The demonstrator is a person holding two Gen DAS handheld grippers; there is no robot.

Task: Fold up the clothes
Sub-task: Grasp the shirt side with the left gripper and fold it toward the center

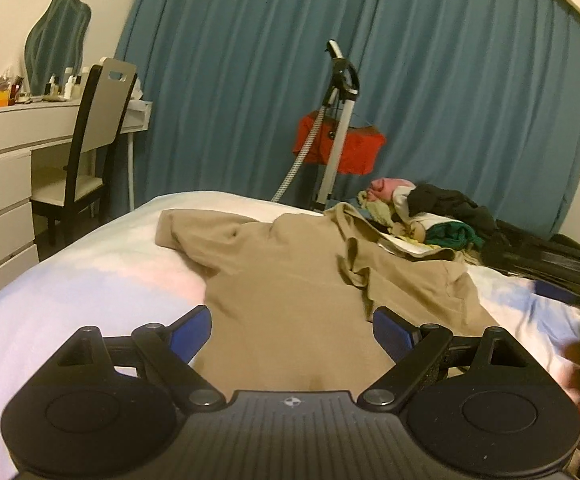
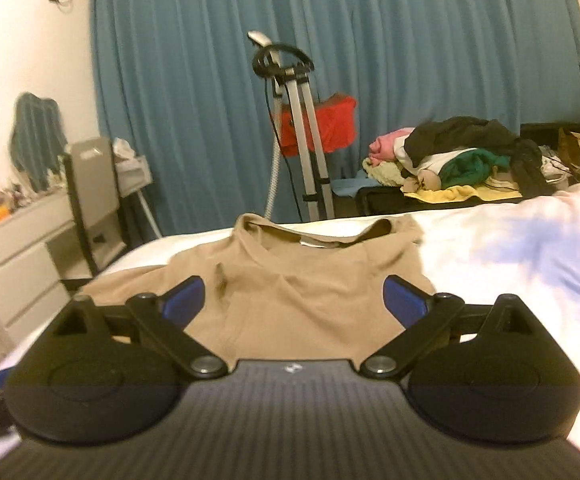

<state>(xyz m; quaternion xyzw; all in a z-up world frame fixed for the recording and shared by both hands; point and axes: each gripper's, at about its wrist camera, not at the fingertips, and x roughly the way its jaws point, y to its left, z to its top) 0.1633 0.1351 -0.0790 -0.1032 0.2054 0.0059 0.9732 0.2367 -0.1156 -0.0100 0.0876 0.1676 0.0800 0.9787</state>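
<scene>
Pleated teal curtains (image 1: 369, 80) fill the back wall of the room in both views, running nearly edge to edge. In front of them lies a wide bed covered in a white sheet with pale blue and pink patches (image 1: 90, 280), and this is the surface under both grippers. To the left stands a white dressing table with drawers (image 1: 6, 160), its top crowded with small bottles, and a dark-framed chair with a pale backrest (image 1: 90, 132) is pushed against it. A silver garment steamer stand with a striped hose (image 1: 337, 120) rises before the curtains, and a red cloth (image 1: 353, 148) hangs from it. At the far right of the bed sits a mixed heap of pink, black, green and yellow clothes (image 2: 461, 156). The beige short-sleeved T-shirt (image 1: 290, 280) lies spread on the sheet, neckline away from the cameras. The left wrist view shows its right side rumpled, with a fold of cloth turned over onto the body and one sleeve flat toward the chair; the right wrist view shows the neck opening and a label inside it, and a dark box on the far right. The left gripper (image 1: 291, 330) hovers low over the shirt's lower body, blue-padded fingers wide apart and empty. The right gripper (image 2: 293, 300) likewise stands spread wide over the shirt, gripping nothing.
</scene>
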